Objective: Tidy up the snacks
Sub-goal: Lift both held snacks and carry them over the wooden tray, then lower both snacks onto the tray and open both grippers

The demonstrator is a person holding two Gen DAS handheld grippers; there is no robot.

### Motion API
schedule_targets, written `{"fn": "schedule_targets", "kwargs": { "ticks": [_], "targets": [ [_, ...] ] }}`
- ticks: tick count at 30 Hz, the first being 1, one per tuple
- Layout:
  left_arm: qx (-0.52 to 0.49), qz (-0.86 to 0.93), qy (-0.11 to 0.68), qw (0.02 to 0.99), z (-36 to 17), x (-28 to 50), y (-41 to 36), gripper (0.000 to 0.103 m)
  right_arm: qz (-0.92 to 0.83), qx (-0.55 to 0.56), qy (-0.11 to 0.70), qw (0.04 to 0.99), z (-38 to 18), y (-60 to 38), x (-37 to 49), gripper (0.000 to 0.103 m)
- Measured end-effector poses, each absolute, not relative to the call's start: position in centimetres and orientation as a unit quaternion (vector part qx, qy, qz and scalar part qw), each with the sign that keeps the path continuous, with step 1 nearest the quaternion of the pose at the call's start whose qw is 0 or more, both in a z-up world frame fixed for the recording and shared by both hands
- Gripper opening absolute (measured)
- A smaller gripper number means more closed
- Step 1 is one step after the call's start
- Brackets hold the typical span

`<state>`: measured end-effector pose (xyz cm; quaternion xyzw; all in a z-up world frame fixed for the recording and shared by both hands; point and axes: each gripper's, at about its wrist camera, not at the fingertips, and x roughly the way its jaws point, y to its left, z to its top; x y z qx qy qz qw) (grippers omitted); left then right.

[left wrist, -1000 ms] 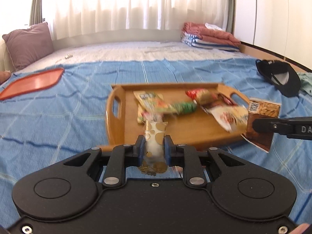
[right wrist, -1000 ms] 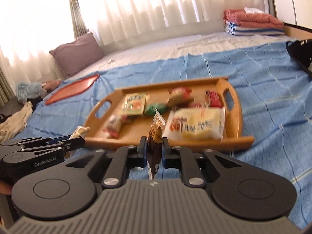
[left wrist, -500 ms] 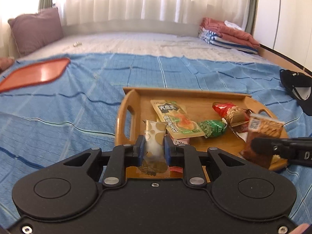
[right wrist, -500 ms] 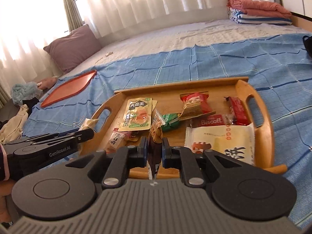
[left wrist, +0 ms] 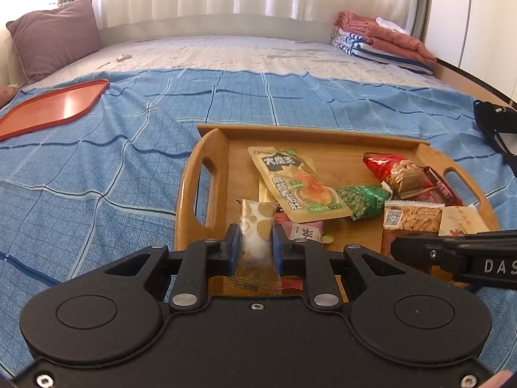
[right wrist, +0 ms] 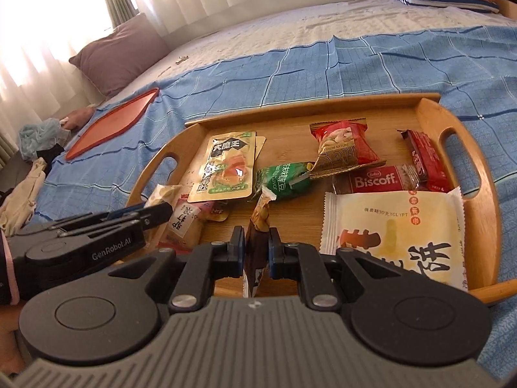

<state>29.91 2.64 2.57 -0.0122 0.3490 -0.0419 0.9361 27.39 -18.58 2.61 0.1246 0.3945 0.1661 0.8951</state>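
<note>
Left gripper (left wrist: 255,244) clamps gold-spotted white packet (left wrist: 257,226); right gripper (right wrist: 255,245) pinches brown nut packet (right wrist: 258,223). Crowded wooden tray (right wrist: 458,110): releases may pile up.

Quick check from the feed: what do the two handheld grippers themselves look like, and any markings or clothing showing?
Both are black linkage grippers with silver pivot pins and blue finger pads. The left gripper reads GenRobot.AI on its side; the right gripper shows DAS on its side and a ribbed grey housing. A pink cuff shows behind the left one.
</note>
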Motion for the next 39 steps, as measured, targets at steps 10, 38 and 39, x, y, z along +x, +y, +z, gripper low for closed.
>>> {"fn": "schedule_targets", "kwargs": {
  "ticks": [10, 38, 39],
  "targets": [
    [-0.02, -0.042, 0.35, 0.935, 2.0, 30.3, 2.9, 0.02, 0.144, 0.12, 0.401, 0.896, 2.3, -19.7, 28.5, 0.035],
    [0.017, -0.06, 0.309, 0.949, 5.2, 24.6, 2.4, 0.078, 0.152, 0.068, 0.319, 0.933, 6.3, -20.2, 21.6, 0.078],
    [0.018, -0.064, 0.308, 0.949, 5.4, 24.2, 2.4, 0.079, 0.152, 0.062, 0.316, 0.935, 6.4, -20.2, 21.1, 0.078]
  ]
}}
